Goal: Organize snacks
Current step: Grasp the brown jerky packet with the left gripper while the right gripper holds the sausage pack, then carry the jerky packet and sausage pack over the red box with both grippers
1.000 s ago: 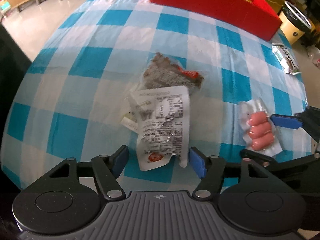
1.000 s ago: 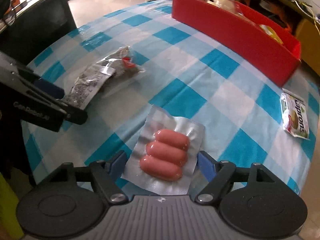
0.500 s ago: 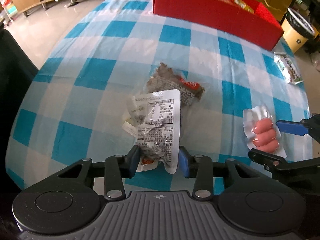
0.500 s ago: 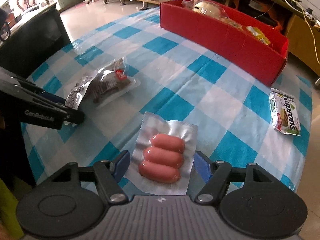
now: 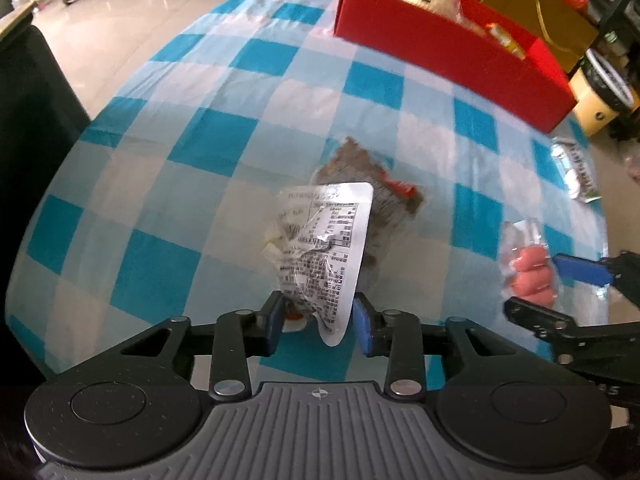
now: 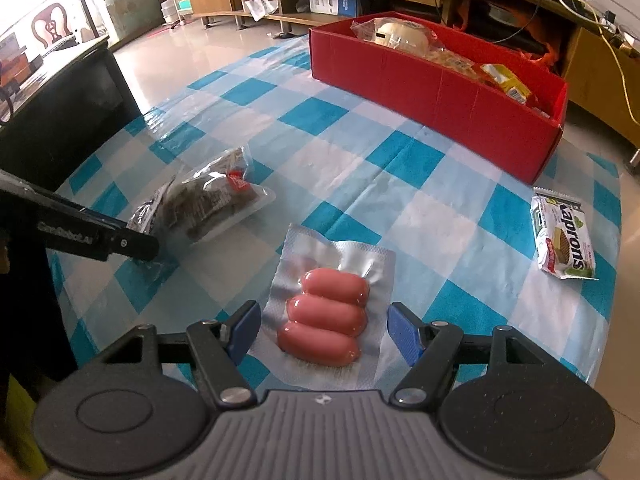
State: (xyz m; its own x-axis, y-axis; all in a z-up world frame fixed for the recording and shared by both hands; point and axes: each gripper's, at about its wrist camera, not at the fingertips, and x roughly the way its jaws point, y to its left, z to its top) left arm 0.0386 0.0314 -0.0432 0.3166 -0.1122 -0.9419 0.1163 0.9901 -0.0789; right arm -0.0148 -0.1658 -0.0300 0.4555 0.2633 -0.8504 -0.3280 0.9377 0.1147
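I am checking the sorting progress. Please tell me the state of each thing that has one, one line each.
left gripper: shut on the label pouch.
label pouch: gripped at its bottom edge, crumpled.
dark pouch: lying on the table, not gripped.
right gripper: open around the sausage pack.
sausage pack: sealed, not yet clamped.
wafer pack: sealed, flat on the table.
red box: open, with snacks inside.

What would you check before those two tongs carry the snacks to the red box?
1. Left tongs closed on the label-printed packet: ok.
2. Packet lifted off the dark snack bag: cannot tell.
3. Right tongs closed on the sausage pack: not ok, open on both sides.
4. Room in the red box: cannot tell.
5. Wafer packet out of the path: ok.
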